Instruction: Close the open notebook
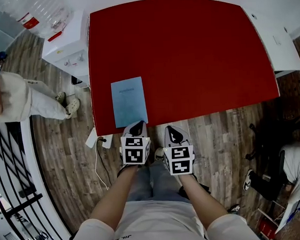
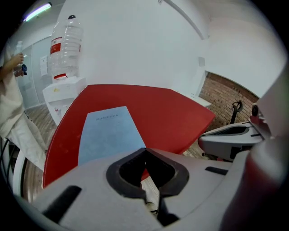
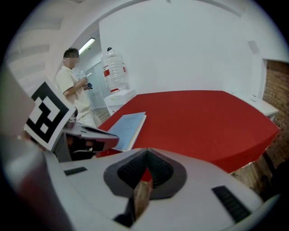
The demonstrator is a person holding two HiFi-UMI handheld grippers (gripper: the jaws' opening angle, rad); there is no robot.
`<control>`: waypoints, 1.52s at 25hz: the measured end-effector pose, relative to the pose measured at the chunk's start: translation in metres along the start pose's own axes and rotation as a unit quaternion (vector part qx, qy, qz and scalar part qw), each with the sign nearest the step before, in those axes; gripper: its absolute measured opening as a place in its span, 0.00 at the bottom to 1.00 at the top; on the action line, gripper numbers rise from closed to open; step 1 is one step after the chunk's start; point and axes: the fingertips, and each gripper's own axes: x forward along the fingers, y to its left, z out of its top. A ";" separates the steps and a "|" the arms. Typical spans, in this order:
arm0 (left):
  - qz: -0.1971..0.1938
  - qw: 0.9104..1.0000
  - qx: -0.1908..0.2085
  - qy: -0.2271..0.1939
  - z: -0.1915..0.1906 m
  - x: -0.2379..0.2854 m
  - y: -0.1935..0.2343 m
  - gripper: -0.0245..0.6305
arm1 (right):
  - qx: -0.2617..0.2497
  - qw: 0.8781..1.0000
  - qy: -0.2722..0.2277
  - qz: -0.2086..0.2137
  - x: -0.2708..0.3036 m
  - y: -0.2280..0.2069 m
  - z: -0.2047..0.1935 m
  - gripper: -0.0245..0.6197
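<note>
Closed blue notebook on the red desk, with both tools shut and empty.
The notebook (image 1: 129, 101) lies flat by the desk's (image 1: 187, 56) front edge, near its left corner, with "Notebook" printed small on the cover. The left tool (image 1: 136, 126) hangs at the notebook's near end, jaws together on nothing. The right tool (image 1: 173, 134) beside it is likewise closed. The water bottle's (image 2: 64, 47) red label is unreadable.

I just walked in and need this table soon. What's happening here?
A person holds a two-jaw gripper in each hand at the near edge of the red table. The blue notebook lies flat and closed by that edge, just ahead of the left gripper. The right gripper is beside it; both are shut on nothing. The closing looks done.
</note>
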 end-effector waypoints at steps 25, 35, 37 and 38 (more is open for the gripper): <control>0.041 0.991 -0.051 -0.121 0.015 -0.216 0.025 0.04 | -0.026 0.998 -0.042 0.040 -0.127 0.093 0.058 0.05; 0.037 0.990 -0.041 -0.129 0.014 -0.231 0.029 0.04 | -0.031 0.997 -0.062 0.022 -0.133 0.086 0.079 0.05; 0.036 0.990 -0.039 -0.128 0.013 -0.232 0.028 0.04 | -0.028 0.998 -0.060 0.024 -0.133 0.092 0.074 0.05; 0.035 0.991 -0.039 -0.127 0.013 -0.232 0.028 0.04 | -0.028 0.998 -0.060 0.024 -0.133 0.095 0.072 0.05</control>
